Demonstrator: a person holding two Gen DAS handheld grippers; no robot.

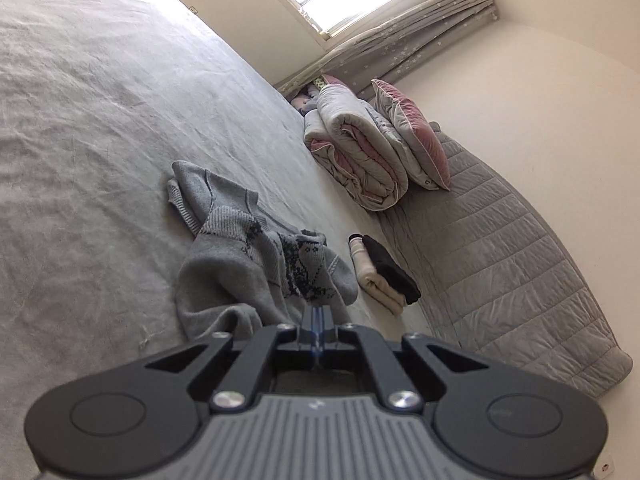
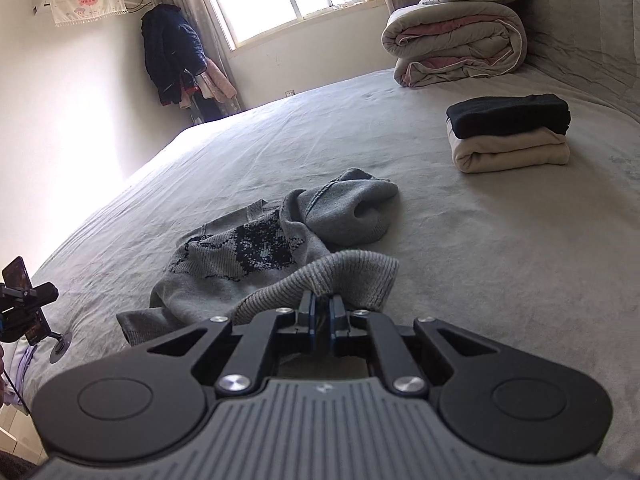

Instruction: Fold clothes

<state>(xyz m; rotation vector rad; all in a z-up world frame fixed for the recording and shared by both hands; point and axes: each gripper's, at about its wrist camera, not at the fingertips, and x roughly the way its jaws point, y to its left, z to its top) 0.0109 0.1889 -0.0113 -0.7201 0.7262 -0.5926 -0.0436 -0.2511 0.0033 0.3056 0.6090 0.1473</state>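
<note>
Both tongs are pinching the same gray sweater (image 2: 256,248), which lies in a crumpled heap in the middle of the gray bed (image 2: 480,280). Left gripper (image 1: 319,307) is squeezed tight, and its tips sit right at a bunched edge of the knit with the dark pattern. It looks like it has that edge, but the cloth between the tips is hard to see. Right gripper (image 2: 323,300) is clenched on the ribbed hem, and a fold of that hem pokes up between its tips.

A neat pile waits farther off by the quilted headboard: a black folded piece (image 2: 508,114) on top of a cream folded piece (image 2: 512,152). A rolled blanket (image 2: 452,40) sits well past that.

To do this step well, I think the two hands should lift a little and pull apart, so the sweater opens out flat. Pull evenly, not hard, so the knit does not slip out. Keep both edges at the same height. Then lay it down smooth, sleeves out, well apart from the finished pile.
</note>
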